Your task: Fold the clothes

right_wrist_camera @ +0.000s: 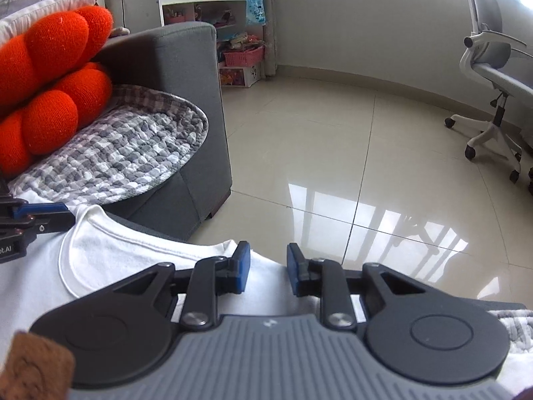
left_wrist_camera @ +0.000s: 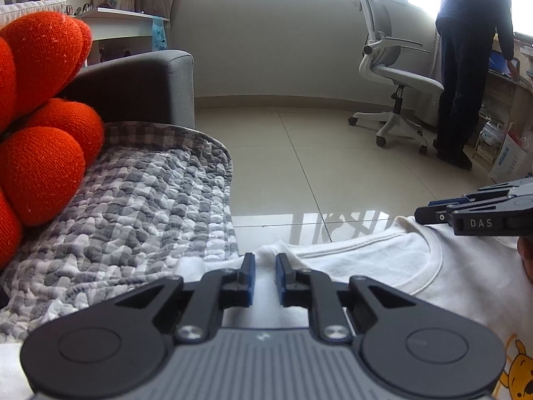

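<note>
A white T-shirt with a yellow cartoon bear print lies flat, its round collar towards the floor. My left gripper hovers at one shoulder. Its blue-padded fingers stand a narrow gap apart, and white cloth shows in that gap. My right gripper is at the other shoulder of the T-shirt, open wider, with cloth under it. Each gripper also shows side-on in the other's view, the right gripper and the left gripper, both beside the collar.
A grey sofa carries a grey checked quilt and an orange knotted cushion to my left. Shiny tiled floor lies ahead. A white office chair and a person in dark clothes stand by a desk at far right.
</note>
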